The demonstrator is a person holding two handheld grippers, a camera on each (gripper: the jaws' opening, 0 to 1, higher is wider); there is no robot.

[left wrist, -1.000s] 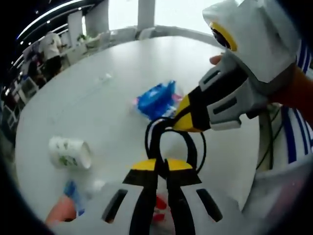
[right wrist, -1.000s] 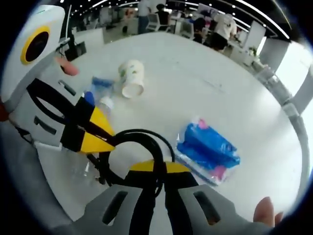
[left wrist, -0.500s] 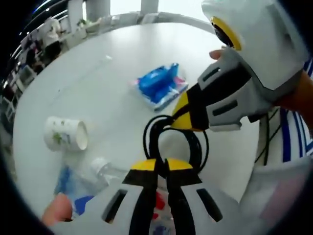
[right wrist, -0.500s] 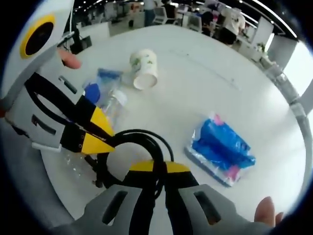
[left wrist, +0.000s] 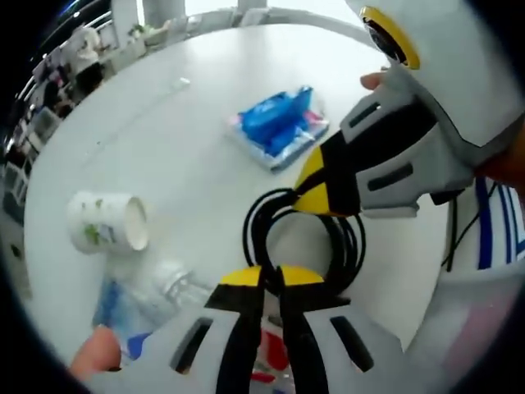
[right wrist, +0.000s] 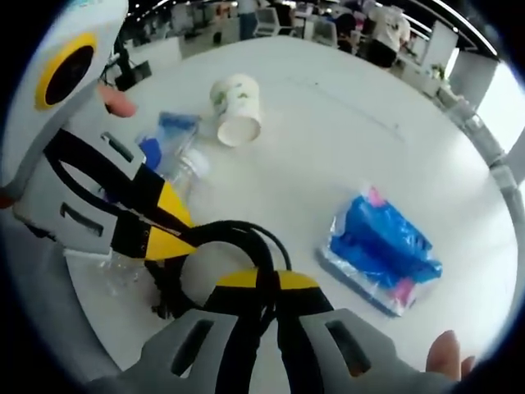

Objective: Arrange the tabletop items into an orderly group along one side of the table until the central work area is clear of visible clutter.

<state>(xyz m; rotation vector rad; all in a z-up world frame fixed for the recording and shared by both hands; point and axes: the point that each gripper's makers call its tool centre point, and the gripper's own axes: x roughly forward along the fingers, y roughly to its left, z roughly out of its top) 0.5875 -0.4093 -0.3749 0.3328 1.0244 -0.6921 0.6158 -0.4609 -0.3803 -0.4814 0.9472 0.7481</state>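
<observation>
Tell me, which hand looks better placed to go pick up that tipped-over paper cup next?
Probably the left tool: the paper cup lies on its side of the table. But both tools are shut on the black cable, so one must release first.

In the left gripper view, the near part of the coiled black cable is being covered by the left gripper, and its far side by the right gripper, so the grip points cannot be made out. The clear plastic bottle is being partly hidden behind the left gripper, its label blurred. A red item is being glimpsed between the jaws, too little to identify. In the right gripper view, the bottle is being overlapped by the left gripper. The print on the white paper cup is being left too small to read.
</observation>
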